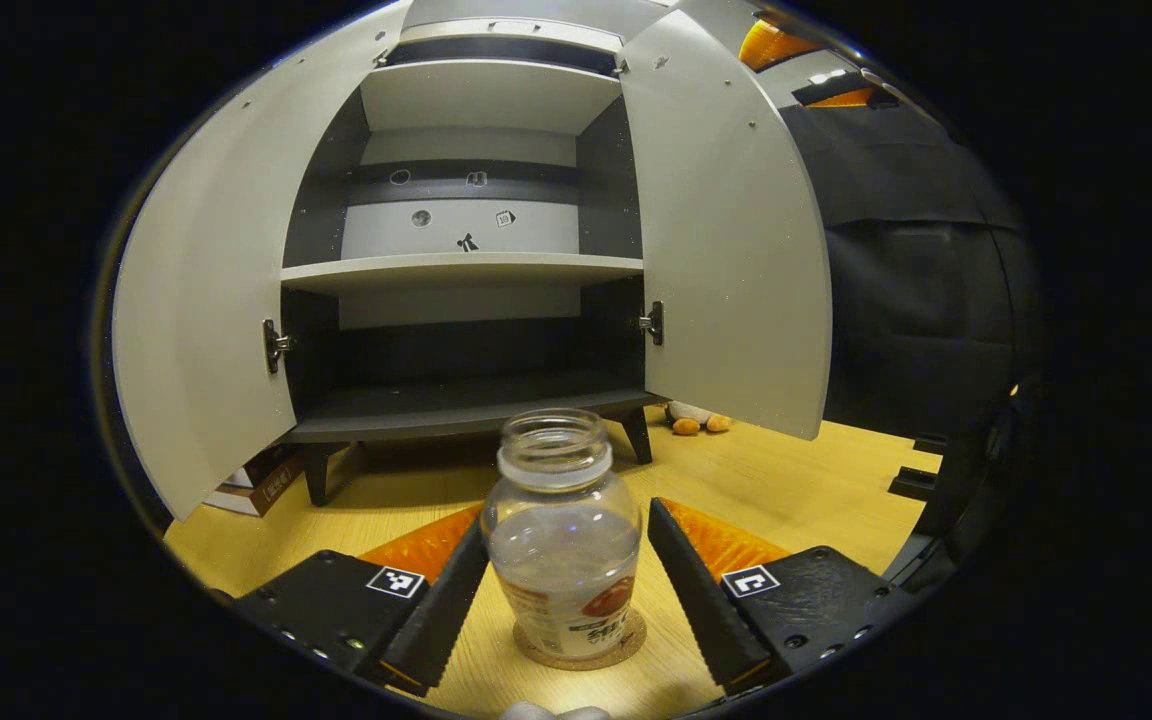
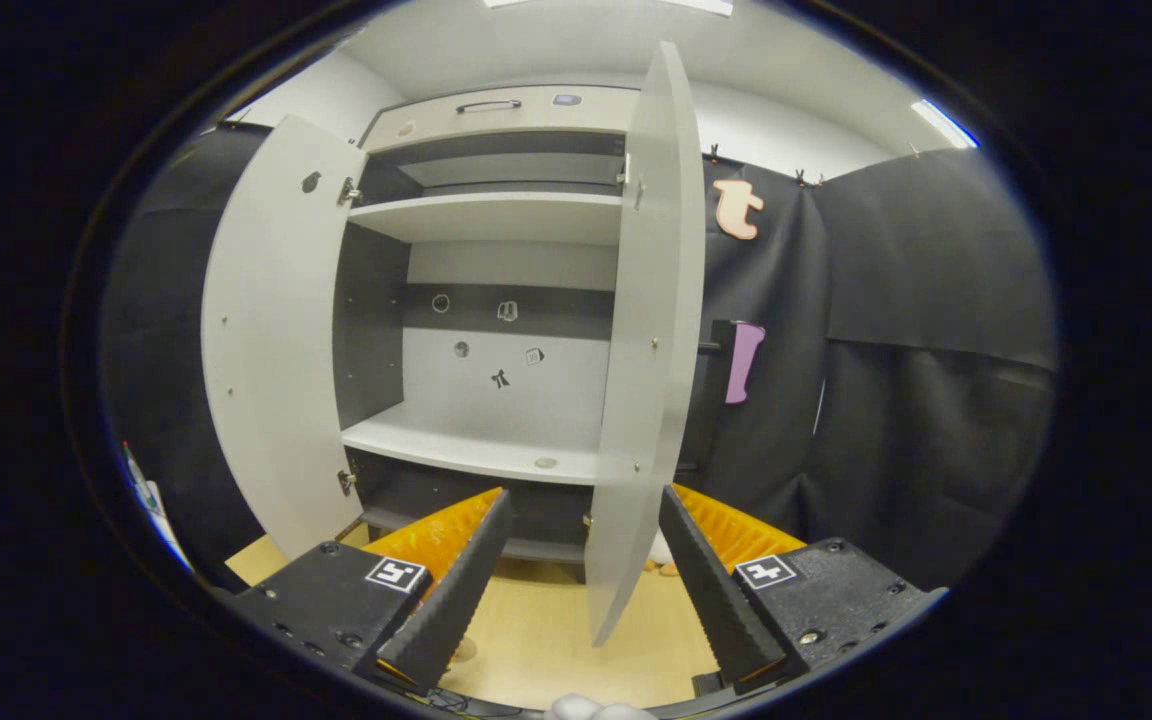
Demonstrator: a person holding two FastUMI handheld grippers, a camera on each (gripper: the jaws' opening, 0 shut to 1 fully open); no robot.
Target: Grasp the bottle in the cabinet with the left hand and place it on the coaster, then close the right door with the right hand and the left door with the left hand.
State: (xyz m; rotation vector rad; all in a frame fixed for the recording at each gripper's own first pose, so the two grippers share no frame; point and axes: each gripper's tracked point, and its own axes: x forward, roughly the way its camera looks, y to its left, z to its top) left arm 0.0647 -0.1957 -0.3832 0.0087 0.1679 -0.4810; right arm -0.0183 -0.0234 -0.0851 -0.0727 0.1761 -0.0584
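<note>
Wood floor (image 1: 796, 490), cabinet (image 1: 466, 265) doors both open.
Bottle (image 1: 563, 540) on coaster (image 1: 626, 640) between spread left gripper (image 1: 566, 590) fingers, untouched; right gripper (image 2: 581, 590) agape, empty, right door (image 2: 641, 400) edge just ahead.

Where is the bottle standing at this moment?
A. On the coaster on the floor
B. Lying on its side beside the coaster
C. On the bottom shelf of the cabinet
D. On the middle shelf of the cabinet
A: the bottle stands upright on the round coaster, between the open fingers of the left claw, apart from both.
</note>
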